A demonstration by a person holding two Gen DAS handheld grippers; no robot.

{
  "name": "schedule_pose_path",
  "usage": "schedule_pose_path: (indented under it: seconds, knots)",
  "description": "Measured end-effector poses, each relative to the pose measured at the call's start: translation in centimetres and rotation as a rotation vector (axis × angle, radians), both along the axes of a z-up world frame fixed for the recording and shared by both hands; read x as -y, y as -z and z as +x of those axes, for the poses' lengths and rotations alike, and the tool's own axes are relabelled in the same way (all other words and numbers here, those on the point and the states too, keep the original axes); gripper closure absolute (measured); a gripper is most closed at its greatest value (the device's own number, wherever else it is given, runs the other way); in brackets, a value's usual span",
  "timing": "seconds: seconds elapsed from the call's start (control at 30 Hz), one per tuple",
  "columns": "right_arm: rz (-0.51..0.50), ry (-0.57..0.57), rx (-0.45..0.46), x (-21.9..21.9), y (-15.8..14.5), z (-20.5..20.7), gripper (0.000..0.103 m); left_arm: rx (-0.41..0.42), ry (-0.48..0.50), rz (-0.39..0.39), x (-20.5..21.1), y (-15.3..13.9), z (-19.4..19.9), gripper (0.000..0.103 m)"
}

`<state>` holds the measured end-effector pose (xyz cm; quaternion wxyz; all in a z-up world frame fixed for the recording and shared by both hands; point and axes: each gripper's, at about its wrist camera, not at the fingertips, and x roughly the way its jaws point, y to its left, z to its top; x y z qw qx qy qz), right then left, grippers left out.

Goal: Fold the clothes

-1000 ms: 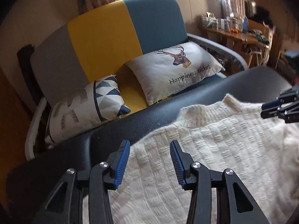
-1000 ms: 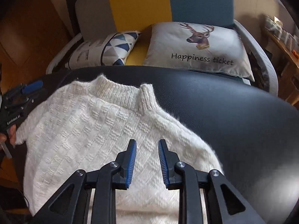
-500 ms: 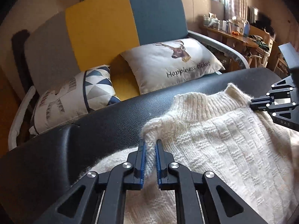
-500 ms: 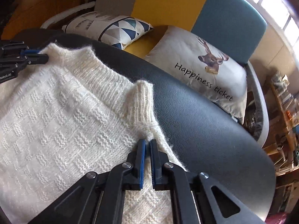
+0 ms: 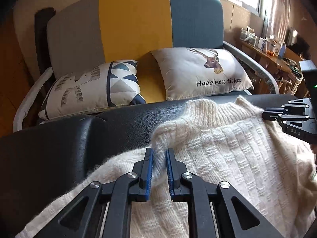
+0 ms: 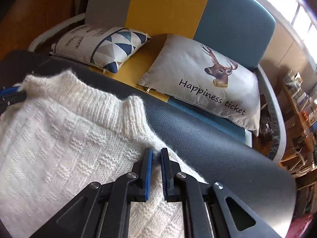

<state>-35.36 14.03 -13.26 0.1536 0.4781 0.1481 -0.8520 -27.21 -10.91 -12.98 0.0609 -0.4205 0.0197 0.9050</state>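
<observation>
Left claw (image 5: 159, 152) pinched on a raised ridge of white sweater (image 5: 227, 148) at one shoulder, just beside the ribbed collar (image 5: 210, 111). Right claw (image 6: 156, 153) clamped the same way on the opposite shoulder, collar (image 6: 111, 107) ahead and to its left. Sweater spread flat on a black padded worktop (image 5: 69, 136), collar at the far edge, body running back beneath both claws; hem and sleeves out of view. Beyond the worktop, a sofa (image 5: 134, 25) with two cushions, well apart from the knit.

Likely step: both shoulders gripped, ready for a fold. Whether an earlier fold is already in place, impossible to say. Next move calls for lifting both shoulders evenly, keeping the knit taut between the claws, no stretching of the loose weave.
</observation>
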Motion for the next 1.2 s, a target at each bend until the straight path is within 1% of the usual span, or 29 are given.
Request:
schedule_pose_path:
  seconds: [0.07,0.1,0.17,0.27,0.4,0.47,0.5,0.6,0.63,0.67,0.7,0.8,0.87,0.9,0.97,1.0,1.03,1.1,1.13,1.2]
  knots:
    - [-0.089,0.007,0.003,-0.8,-1.8,1.3,0.095,0.001,0.011,0.057,0.3,-1.3,1.9,0.089]
    - [-0.115,0.006,0.006,-1.2,-2.6,2.1,0.095,0.004,0.021,0.079,0.2,-1.6,3.2,0.089]
    - [-0.152,0.008,0.013,-2.4,-4.0,4.2,0.095,0.008,0.039,0.102,-0.3,-2.1,6.1,0.089]
    - [-0.193,0.034,0.049,-5.2,-5.2,7.9,0.095,0.037,0.056,0.120,-1.1,-1.5,10.6,0.089]
    - [-0.120,0.124,0.113,-9.6,-4.5,12.8,0.095,0.081,0.071,0.138,-2.0,-0.4,16.5,0.089]
    - [-0.100,0.183,0.167,-12.1,-3.3,14.9,0.095,0.106,0.080,0.150,-2.4,0.2,19.2,0.089]
    - [-0.062,0.218,0.187,-13.2,-2.4,15.6,0.095,0.118,0.079,0.150,-2.5,0.4,20.1,0.089]
    - [0.091,0.311,0.238,-16.1,1.1,16.9,0.095,0.172,0.069,0.092,-2.6,2.2,21.6,0.089]
    - [0.126,0.316,0.209,-16.7,1.8,17.2,0.095,0.168,0.069,0.081,-2.5,2.7,22.0,0.089]
    - [0.147,0.332,0.157,-17.3,1.9,17.3,0.095,0.151,0.072,0.082,-2.3,2.9,22.2,0.089]
    - [0.159,0.366,0.131,-18.0,1.9,17.3,0.095,0.149,0.070,0.079,-2.3,2.8,22.1,0.089]
    - [0.199,0.417,0.096,-18.9,1.6,16.8,0.095,0.162,0.054,0.061,-2.5,2.3,22.0,0.089]
    - [0.176,0.406,0.090,-18.8,0.7,17.2,0.095,0.159,0.046,0.069,-2.6,1.4,22.7,0.089]
    - [0.166,0.399,0.083,-18.7,0.0,17.6,0.095,0.140,0.054,0.071,-2.7,0.7,23.4,0.088]
    - [0.118,0.369,0.038,-18.0,-2.2,19.5,0.095,0.096,0.075,0.069,-2.7,-0.6,25.0,0.088]
    - [0.071,0.346,0.023,-17.5,-3.3,20.7,0.094,0.085,0.080,0.069,-2.7,-1.0,25.8,0.088]
    - [0.003,0.307,0.025,-16.7,-4.2,22.1,0.094,0.084,0.081,0.078,-2.6,-1.3,26.6,0.088]
    - [-0.147,0.205,0.053,-14.9,-5.6,25.0,0.094,0.091,0.082,0.112,-2.4,-1.6,28.1,0.086]
    - [-0.201,0.145,0.083,-13.6,-5.9,26.5,0.094,0.094,0.087,0.115,-2.4,-1.6,28.7,0.086]
    - [-0.239,0.062,0.148,-11.2,-5.4,29.4,0.094,0.099,0.109,0.097,-2.9,-1.3,29.8,0.086]
